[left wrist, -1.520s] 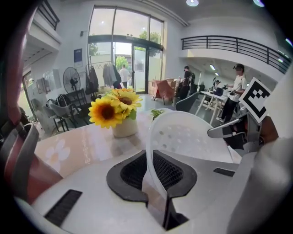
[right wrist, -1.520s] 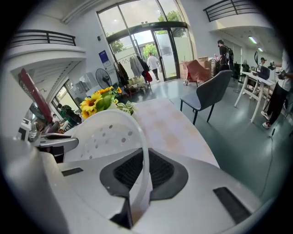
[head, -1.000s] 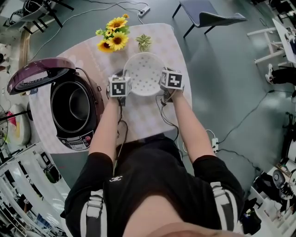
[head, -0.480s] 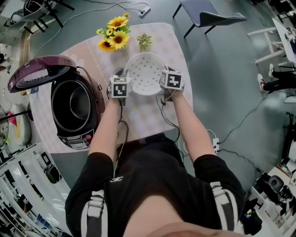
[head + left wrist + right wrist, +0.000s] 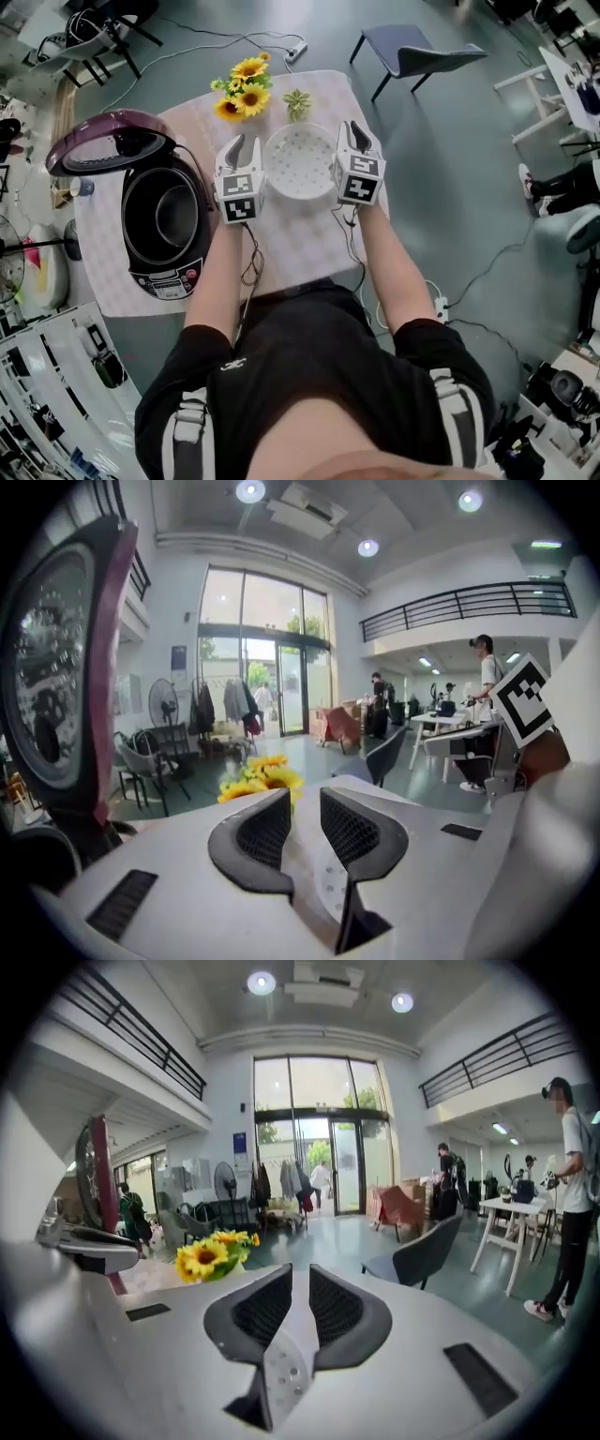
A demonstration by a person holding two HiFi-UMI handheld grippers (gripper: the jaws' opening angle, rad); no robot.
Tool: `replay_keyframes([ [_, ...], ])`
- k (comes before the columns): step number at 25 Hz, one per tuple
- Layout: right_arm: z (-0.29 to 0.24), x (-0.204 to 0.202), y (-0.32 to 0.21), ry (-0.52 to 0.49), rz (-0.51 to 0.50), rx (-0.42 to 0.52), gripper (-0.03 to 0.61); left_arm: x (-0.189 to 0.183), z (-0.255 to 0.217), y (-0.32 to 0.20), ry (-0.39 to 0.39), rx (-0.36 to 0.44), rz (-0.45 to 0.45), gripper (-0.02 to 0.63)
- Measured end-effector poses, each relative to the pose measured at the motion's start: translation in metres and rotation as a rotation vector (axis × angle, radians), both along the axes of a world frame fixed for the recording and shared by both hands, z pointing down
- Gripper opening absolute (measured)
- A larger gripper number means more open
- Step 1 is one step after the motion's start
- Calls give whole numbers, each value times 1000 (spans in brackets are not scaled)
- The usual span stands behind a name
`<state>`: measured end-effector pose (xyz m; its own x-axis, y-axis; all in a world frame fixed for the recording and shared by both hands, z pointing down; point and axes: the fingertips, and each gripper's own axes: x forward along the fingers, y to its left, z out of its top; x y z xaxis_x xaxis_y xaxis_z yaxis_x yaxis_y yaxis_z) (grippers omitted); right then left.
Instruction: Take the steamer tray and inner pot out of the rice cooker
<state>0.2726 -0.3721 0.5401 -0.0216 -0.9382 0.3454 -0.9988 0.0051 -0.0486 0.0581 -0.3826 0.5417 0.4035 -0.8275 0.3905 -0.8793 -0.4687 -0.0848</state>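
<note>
The white perforated steamer tray (image 5: 300, 164) rests on the table (image 5: 291, 248) between my two grippers, which hover above its left and right sides. My left gripper (image 5: 234, 142) (image 5: 305, 803) is open; its jaws have just been opening and nothing is pinched, with the tray (image 5: 328, 892) showing below through the gap. My right gripper (image 5: 354, 131) (image 5: 300, 1274) keeps only a thin slit between its pads, with the tray's holes (image 5: 281, 1372) visible beneath. The purple rice cooker (image 5: 161, 277) stands open on the left with the dark inner pot (image 5: 173, 216) inside.
The cooker's raised lid (image 5: 108, 141) (image 5: 56, 667) stands behind the pot. Sunflowers (image 5: 242, 89) and a small green plant (image 5: 298, 103) stand at the table's far edge, just beyond the tray. A grey chair (image 5: 412, 47) is on the floor beyond the table.
Both grippers have risen from the tray's rim and tipped toward level, so their fingers now show from above. The tray stays on the table.
</note>
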Motion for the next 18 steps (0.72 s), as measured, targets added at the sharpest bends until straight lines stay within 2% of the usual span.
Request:
replay_keyframes([
  [4, -87, -12, 21, 45, -5, 198, 40, -4, -73, 22, 42, 132, 4, 81],
  [8, -147, -28, 55, 26, -27, 316, 40, -14, -124, 60, 93, 180, -5, 81],
  [12, -190, -45, 81, 48, -79, 401, 38, -25, -163, 86, 136, 232, 1, 80],
  [14, -205, -50, 97, 71, -92, 428, 38, -32, -179, 99, 129, 267, -7, 62],
  [16, -217, -54, 109, 86, -84, 454, 34, -41, -191, 109, 114, 303, -24, 11],
  [18, -222, -60, 115, 83, -88, 464, 0, -47, -196, 116, 101, 322, -35, 3],
])
